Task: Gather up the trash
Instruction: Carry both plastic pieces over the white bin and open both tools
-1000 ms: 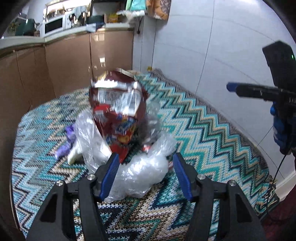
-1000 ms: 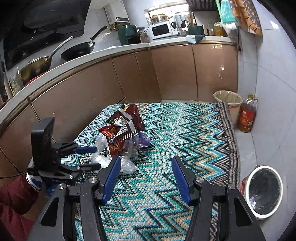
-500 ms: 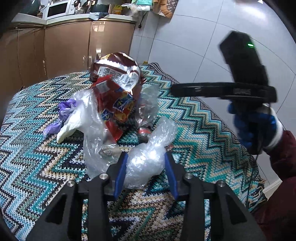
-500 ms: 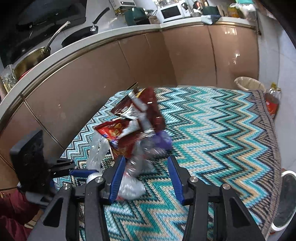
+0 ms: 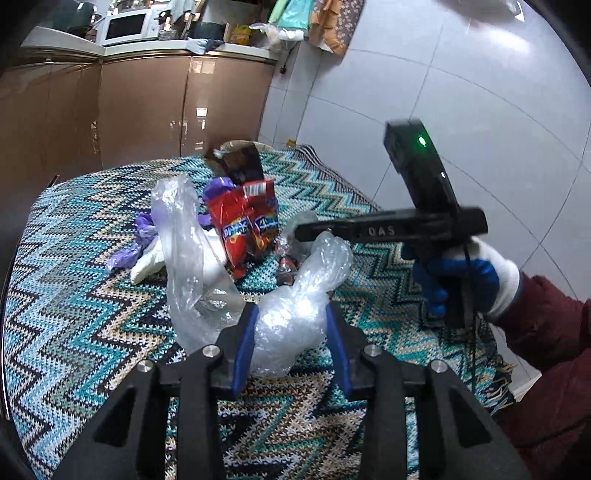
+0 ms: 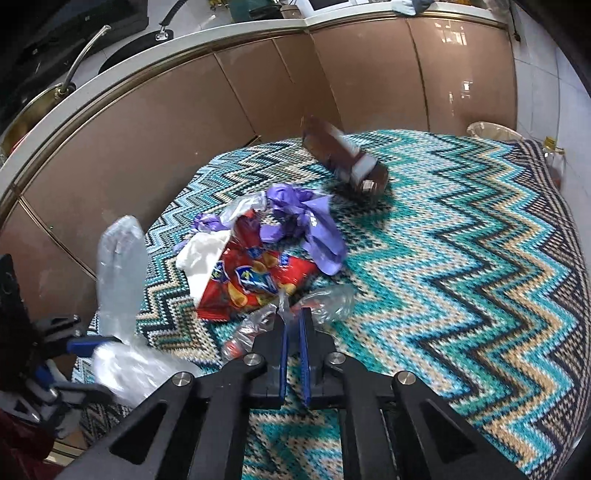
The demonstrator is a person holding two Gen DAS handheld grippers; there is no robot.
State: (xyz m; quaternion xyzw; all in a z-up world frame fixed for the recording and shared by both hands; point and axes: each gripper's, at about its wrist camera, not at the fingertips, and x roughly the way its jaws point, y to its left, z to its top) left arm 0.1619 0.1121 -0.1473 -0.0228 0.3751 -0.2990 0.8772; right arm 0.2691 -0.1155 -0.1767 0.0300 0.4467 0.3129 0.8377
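A trash pile lies on the zigzag-patterned tablecloth (image 5: 74,295): a red snack bag (image 5: 247,229) (image 6: 251,280), purple film (image 6: 306,218), a white scrap (image 6: 203,258) and clear plastic. My left gripper (image 5: 291,332) is shut on a crumpled clear plastic bag (image 5: 295,317) at the pile's near edge. My right gripper (image 6: 293,314) is shut, pinching a thin clear wrapper (image 6: 332,299) beside the red bag. In the left wrist view the right gripper (image 5: 303,232) reaches in from the right, held by a gloved hand (image 5: 476,280). A brown packet (image 6: 343,158) lies blurred beyond the pile.
Brown kitchen cabinets (image 6: 221,110) curve round the table's far side. A lined waste bin (image 6: 491,131) and an oil bottle (image 6: 554,158) stand past the far right edge. A white tiled wall (image 5: 443,92) is on the right. A microwave (image 5: 125,26) sits on the counter.
My left gripper closed on the clear bag and lifted it slightly. My right gripper came down to the pile and shut on the clear wrapper. The brown packet tumbled away from the pile.
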